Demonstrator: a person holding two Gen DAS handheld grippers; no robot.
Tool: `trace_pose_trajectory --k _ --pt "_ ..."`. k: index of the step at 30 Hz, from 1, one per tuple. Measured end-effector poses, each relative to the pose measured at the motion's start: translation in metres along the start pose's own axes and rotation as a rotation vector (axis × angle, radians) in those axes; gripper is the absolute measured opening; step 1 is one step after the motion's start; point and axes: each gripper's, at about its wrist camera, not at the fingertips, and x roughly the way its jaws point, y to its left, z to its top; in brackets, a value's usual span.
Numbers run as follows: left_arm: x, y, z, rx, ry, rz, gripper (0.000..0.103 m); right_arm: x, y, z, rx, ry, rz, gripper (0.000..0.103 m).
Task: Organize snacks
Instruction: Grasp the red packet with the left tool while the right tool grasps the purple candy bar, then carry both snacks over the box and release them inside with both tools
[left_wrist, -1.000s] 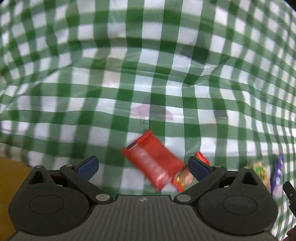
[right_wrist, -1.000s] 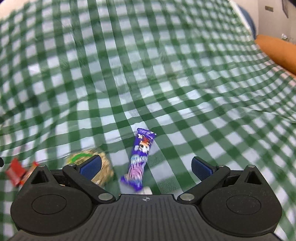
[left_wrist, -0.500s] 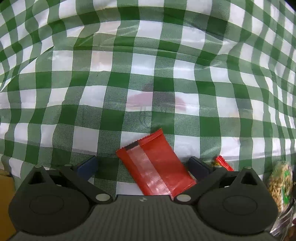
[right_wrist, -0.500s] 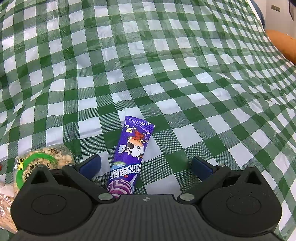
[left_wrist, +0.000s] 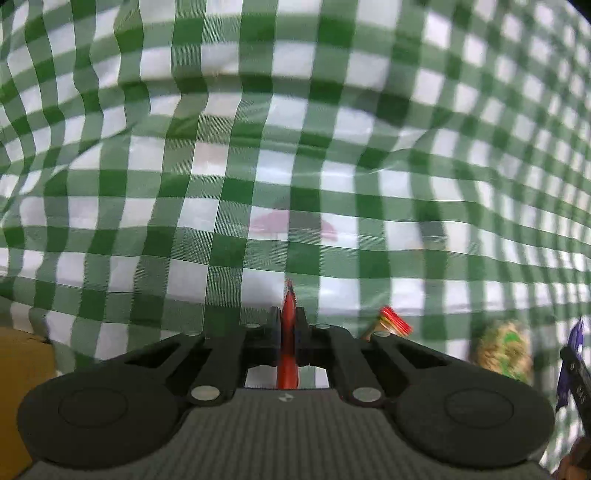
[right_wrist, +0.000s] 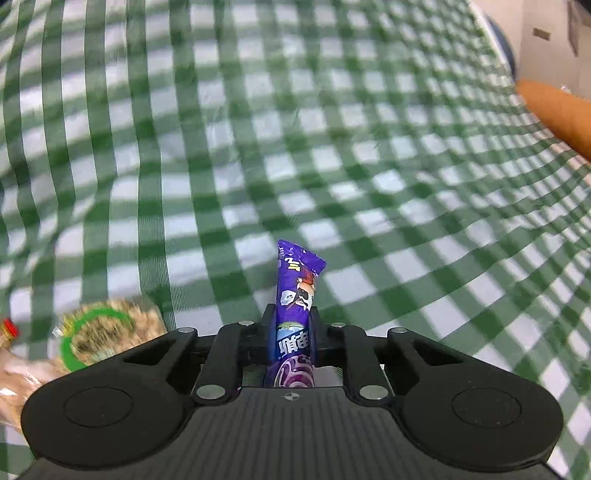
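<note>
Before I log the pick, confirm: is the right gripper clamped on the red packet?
No, the right gripper is shut on the purple snack bar, which sticks up between its fingers.

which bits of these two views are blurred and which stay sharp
Left wrist view: the checked cloth and the snacks at right are smeared; the left gripper and its red packet stay fairly crisp. Right wrist view: the cloth and the nut bag blur, while the right gripper and purple packet are sharp. Fisheye bends the checks.
</note>
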Motion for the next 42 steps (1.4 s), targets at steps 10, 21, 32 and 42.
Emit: trace_pose_trajectory --k 10,21,32,42 --pt "-0.151 0.024 -0.048 0.08 -0.171 -0.112 0.006 -0.126 -0.011 0.02 0.048 -0.096 0.093 0.017" --pt "-0.333 0.1 -0.21 0.154 -0.295 -0.059 0.006 -0.339 0.068 -0.045 0.013 -0.153 0.422 0.017" --pt "-0.421 0.208 -0.338 0.069 -0.271 0.072 0.006 -0.5 0.149 -0.138 -0.157 -0.052 0.676 0.017" --pt "-0.444 0.241 -0.378 0.016 -0.291 0.105 0.006 -0.555 0.182 -0.167 -0.294 -0.055 0.725 0.017"
